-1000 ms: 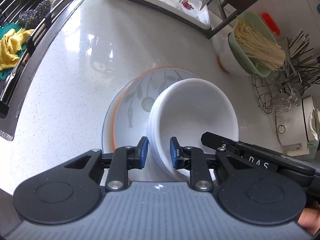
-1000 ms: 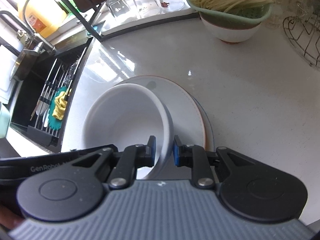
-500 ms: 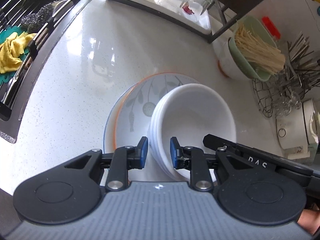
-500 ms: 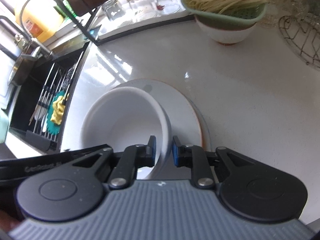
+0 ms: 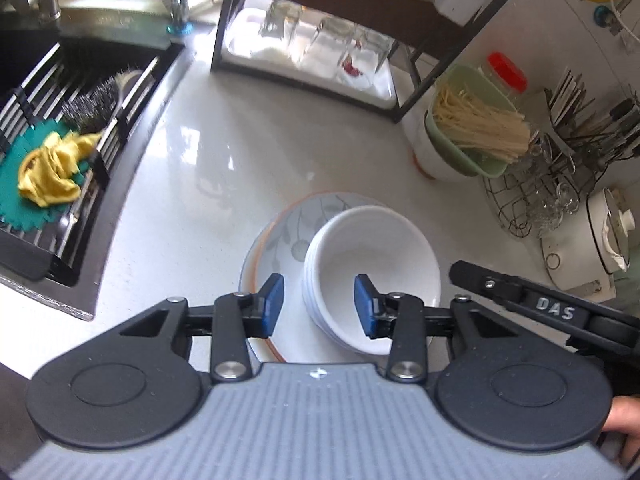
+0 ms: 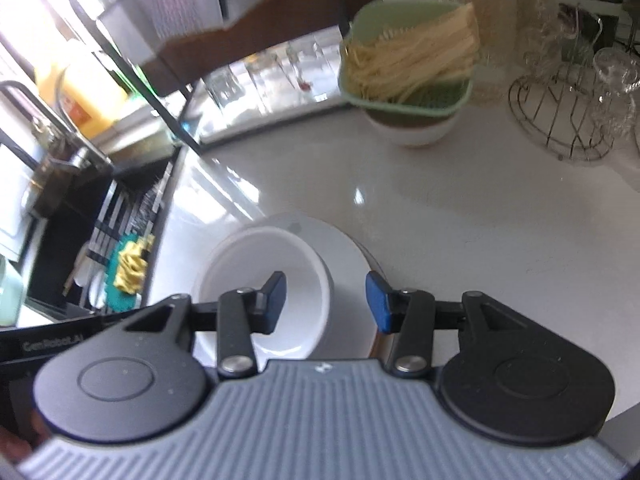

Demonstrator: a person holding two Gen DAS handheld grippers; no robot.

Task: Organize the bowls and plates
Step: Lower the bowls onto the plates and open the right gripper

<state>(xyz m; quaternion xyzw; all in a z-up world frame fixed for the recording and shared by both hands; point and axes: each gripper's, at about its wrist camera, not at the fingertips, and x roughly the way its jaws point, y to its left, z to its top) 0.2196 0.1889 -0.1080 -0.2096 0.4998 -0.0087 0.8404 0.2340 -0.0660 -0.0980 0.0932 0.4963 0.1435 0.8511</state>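
Note:
A stack of white bowls (image 5: 372,256) sits on a stack of plates (image 5: 280,236) whose top plate has a leaf pattern and an orange rim. The stack rests on the white counter. My left gripper (image 5: 319,305) is open and hangs above the near left rim of the bowls, holding nothing. In the right wrist view the bowls (image 6: 264,276) and plates (image 6: 344,252) lie below my right gripper (image 6: 326,300), which is open and empty, its jaws either side of the bowls' right rim. The right gripper's body shows at the right edge of the left wrist view (image 5: 552,312).
A sink (image 5: 60,152) with a rack, green mat and yellow cloth lies left. A black shelf (image 5: 320,52) with glasses stands behind. A green strainer of noodles (image 5: 472,128) on a white bowl, a wire basket (image 5: 532,200) and a white appliance (image 5: 592,240) stand right.
Both grippers have opened from nearly shut on the bowl rims and have pulled up and back. The bowls and plates stay on the counter.

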